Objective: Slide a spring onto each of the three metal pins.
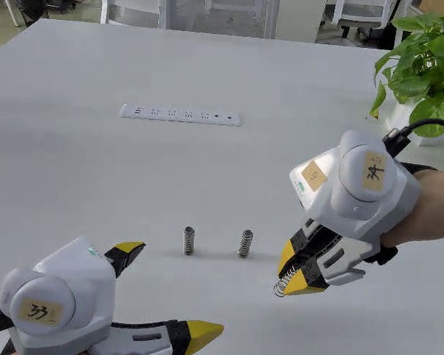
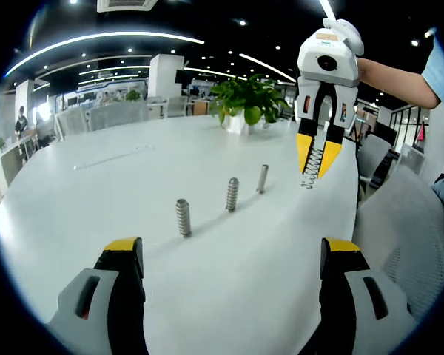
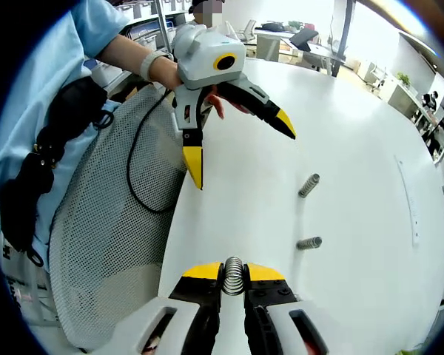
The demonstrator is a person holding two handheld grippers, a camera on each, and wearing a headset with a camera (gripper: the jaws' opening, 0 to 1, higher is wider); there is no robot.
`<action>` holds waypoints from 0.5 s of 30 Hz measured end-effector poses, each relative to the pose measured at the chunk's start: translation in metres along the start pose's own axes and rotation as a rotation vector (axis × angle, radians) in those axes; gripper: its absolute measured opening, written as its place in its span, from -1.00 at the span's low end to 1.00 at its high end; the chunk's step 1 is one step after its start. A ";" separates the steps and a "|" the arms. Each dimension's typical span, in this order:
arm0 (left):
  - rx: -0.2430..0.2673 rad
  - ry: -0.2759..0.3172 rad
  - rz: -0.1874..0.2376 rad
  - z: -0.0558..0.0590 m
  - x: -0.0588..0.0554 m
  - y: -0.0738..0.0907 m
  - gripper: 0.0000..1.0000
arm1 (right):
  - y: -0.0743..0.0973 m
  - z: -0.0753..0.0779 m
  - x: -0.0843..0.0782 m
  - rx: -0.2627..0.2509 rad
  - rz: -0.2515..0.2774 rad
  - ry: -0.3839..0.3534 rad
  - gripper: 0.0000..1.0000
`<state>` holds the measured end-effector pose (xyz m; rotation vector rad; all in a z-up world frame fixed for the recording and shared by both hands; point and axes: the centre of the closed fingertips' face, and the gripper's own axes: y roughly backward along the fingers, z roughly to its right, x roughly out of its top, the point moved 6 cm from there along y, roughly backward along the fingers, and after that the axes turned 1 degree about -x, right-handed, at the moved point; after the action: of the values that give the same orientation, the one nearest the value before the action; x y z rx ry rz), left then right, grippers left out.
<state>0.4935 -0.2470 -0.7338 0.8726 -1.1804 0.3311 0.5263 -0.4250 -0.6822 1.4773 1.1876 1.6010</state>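
Note:
Two metal pins stand on the white table, each with a spring on it: one pin (image 1: 189,240) (image 2: 183,217) and another (image 1: 245,243) (image 2: 231,194). A third pin (image 2: 262,178) stands bare just beyond them in the left gripper view. My right gripper (image 1: 292,277) (image 3: 233,272) is shut on a spring (image 1: 283,282) (image 2: 309,166) (image 3: 233,275) and hangs a little above the table, close to the bare pin. Near the front edge, my left gripper (image 1: 166,290) (image 2: 231,255) is open and holds nothing. It also shows in the right gripper view (image 3: 240,148).
A white power strip (image 1: 180,115) lies farther back on the table. A potted plant (image 1: 422,66) stands at the far right. A mesh chair (image 3: 111,244) sits at the table's near edge beside the person.

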 end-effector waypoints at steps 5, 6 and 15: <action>0.006 0.016 0.009 -0.001 0.000 -0.001 0.98 | 0.006 0.011 -0.009 -0.049 -0.035 -0.014 -0.86; 0.011 0.015 0.009 -0.001 0.001 -0.001 0.98 | 0.007 0.013 -0.011 -0.054 -0.038 -0.015 -0.86; 0.025 0.022 0.013 -0.001 0.000 -0.003 0.98 | 0.020 0.034 -0.022 -0.118 -0.094 -0.007 -0.86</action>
<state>0.4963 -0.2479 -0.7355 0.8816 -1.1638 0.3663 0.5651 -0.4464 -0.6738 1.3327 1.1218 1.5733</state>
